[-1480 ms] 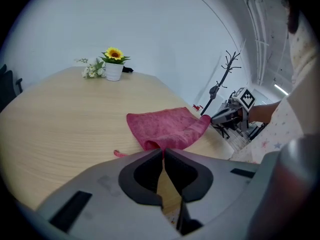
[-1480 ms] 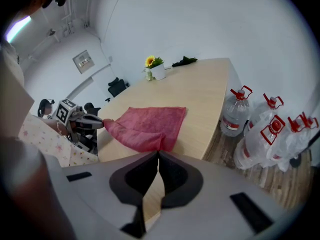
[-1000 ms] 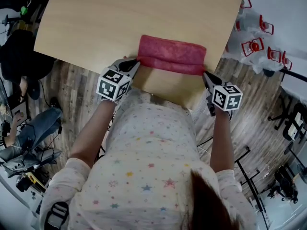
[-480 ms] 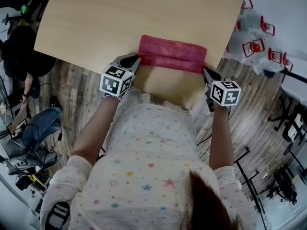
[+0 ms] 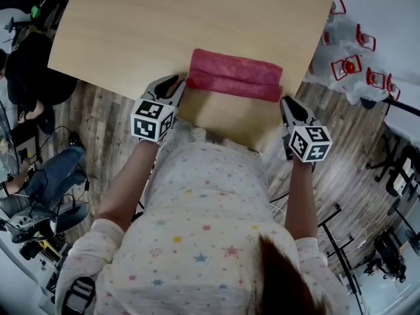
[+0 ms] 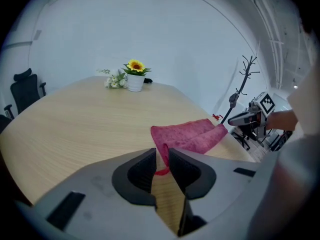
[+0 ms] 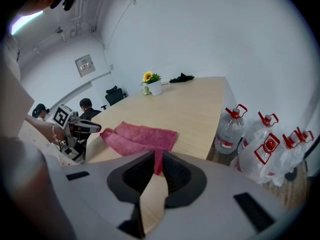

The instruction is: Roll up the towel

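The person's torso is hiding part of the table's near edge, and the left gripper is covering the towel's corner.

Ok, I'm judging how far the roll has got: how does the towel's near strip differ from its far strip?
The near strip is narrower and bulges up as a rolled fold; the far strip is wider and lies flat on the table. The near strip looks darker, the far strip lighter. Both are the same pink-red cloth, about equally long, side by side.
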Available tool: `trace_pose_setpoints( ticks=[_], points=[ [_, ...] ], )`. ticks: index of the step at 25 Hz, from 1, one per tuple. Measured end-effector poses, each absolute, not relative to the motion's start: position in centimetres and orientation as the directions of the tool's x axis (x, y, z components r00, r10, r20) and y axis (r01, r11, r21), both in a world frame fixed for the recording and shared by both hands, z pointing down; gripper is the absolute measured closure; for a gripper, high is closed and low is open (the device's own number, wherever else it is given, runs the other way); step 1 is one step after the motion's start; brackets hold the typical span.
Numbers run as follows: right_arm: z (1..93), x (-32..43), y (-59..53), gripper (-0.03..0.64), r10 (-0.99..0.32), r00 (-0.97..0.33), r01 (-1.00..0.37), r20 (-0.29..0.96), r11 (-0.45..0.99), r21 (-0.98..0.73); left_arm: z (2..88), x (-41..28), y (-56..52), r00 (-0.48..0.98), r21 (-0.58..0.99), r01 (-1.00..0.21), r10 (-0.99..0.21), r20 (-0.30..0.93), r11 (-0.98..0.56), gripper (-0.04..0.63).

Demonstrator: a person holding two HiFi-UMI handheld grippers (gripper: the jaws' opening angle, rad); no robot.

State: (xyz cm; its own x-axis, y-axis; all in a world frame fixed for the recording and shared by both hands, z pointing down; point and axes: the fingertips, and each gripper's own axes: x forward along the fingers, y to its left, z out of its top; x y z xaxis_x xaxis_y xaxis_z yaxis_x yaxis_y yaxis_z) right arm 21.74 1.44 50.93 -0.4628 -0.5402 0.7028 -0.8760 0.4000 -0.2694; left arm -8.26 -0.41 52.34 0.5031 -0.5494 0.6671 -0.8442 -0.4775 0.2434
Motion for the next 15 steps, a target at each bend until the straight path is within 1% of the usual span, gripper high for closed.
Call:
trace_pose_setpoints(
  ticks=[5,6,9,11,12,15],
  points=[
    [51.5,20.6,3.3,0.534,-0.52,-0.454,-0.863,0.724,0.458,-0.212,53.0,-6.5,1.8,0.54,0.262,-0.812,-0.503,0.674,-0.521,0.523],
    [51.7,20.3,3.6,0.523,-0.52,-0.444,-0.861,0.729,0.473,-0.187,53.1,-6.3,2.2,0.539,0.251,-0.809,-0.502,0.676,-0.531,0.522],
    [52.3,19.5,4.2,0.52,-0.523,-0.405,-0.858,0.749,0.502,-0.114,53.5,-5.5,2.9,0.526,0.189,-0.795,-0.5,0.688,-0.576,0.502],
    [53.2,19.5,4.6,0.502,-0.513,-0.389,-0.87,0.765,0.478,-0.122,54.1,-5.1,3.2,0.521,0.186,-0.792,-0.484,0.703,-0.582,0.46],
    [53.7,19.6,4.7,0.488,-0.507,-0.381,-0.878,0.773,0.461,-0.131,54.4,-4.9,3.2,0.517,0.191,-0.795,-0.479,0.709,-0.576,0.451],
    [54.8,20.1,4.8,0.469,-0.503,-0.352,-0.896,0.79,0.426,-0.129,55.1,-4.8,2.8,0.5,0.201,-0.816,-0.486,0.717,-0.543,0.448]
  ],
)
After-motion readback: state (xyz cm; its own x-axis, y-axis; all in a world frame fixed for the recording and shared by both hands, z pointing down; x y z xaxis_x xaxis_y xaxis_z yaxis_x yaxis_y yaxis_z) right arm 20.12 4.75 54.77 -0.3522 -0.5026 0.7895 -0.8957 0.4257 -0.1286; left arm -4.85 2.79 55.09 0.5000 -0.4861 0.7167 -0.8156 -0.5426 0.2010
